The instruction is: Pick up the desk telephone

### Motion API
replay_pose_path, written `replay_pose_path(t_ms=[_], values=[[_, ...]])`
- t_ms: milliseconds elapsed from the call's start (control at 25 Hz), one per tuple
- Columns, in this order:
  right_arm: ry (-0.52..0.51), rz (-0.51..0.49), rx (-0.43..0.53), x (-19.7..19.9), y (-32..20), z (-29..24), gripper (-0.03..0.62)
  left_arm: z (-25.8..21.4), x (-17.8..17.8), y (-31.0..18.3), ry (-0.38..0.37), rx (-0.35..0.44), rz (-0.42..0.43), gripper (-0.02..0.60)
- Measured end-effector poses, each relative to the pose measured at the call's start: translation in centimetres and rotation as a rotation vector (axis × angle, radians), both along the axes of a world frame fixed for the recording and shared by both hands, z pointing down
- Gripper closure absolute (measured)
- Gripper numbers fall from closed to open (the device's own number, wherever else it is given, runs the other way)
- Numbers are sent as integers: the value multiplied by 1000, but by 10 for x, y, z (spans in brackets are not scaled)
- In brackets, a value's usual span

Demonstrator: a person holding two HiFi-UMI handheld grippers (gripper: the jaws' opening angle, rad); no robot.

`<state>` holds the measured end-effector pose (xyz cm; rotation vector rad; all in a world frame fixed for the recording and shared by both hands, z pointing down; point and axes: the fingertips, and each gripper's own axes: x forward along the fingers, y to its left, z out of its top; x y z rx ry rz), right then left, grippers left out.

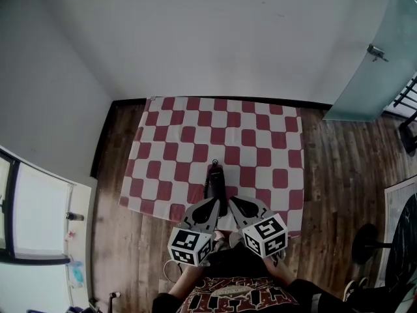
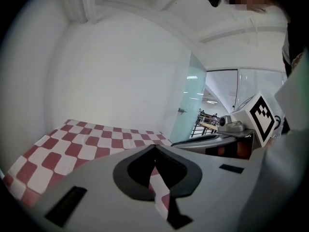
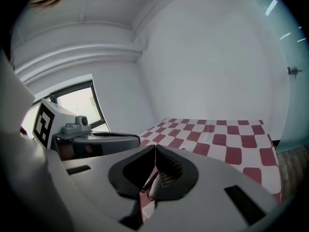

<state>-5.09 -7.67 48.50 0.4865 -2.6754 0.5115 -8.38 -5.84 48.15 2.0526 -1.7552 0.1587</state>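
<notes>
One desk telephone (image 1: 215,180) stands on the red-and-white checked cloth (image 1: 260,142), close to the cloth's near edge and about midway along it, well apart from both side edges and from the far edge by the wall. From above it looks dark, almost black, and narrow, with its long side running away from the person. A coiled cord (image 1: 207,188) hangs along its left flank. In the right gripper view a piece of the cord and a pale, perforated patch of the telephone (image 3: 167,175) show low down behind the jaws.

There are two grippers, each with one marker cube, so two cubes (image 1: 189,245) in all. The left gripper (image 1: 215,204) has its jaws clenched, tips meeting, with nothing between them; only the checked cloth shows beyond. The right gripper (image 1: 234,203) is likewise clenched and empty. Both point at the near end of the telephone, side by side and just beside it; whether either tip touches it cannot be told
</notes>
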Motion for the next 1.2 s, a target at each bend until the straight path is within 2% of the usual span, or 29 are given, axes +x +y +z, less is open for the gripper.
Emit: replay_pose_path(t_ms=[400, 720, 960, 1200], values=[[-18, -57, 7, -7, -50, -14, 574, -15, -10, -42, -34, -11, -47, 580], [-36, -77, -17, -1, -65, -7, 574, -12, -17, -59, -50, -27, -70, 580], [-43, -36, -20, 3, -75, -8, 574, -10, -4, -79, -57, -32, 5, 580], [-35, 73, -11, 2, -82, -7, 574, -6, 0, -92, -74, -37, 139, 580]])
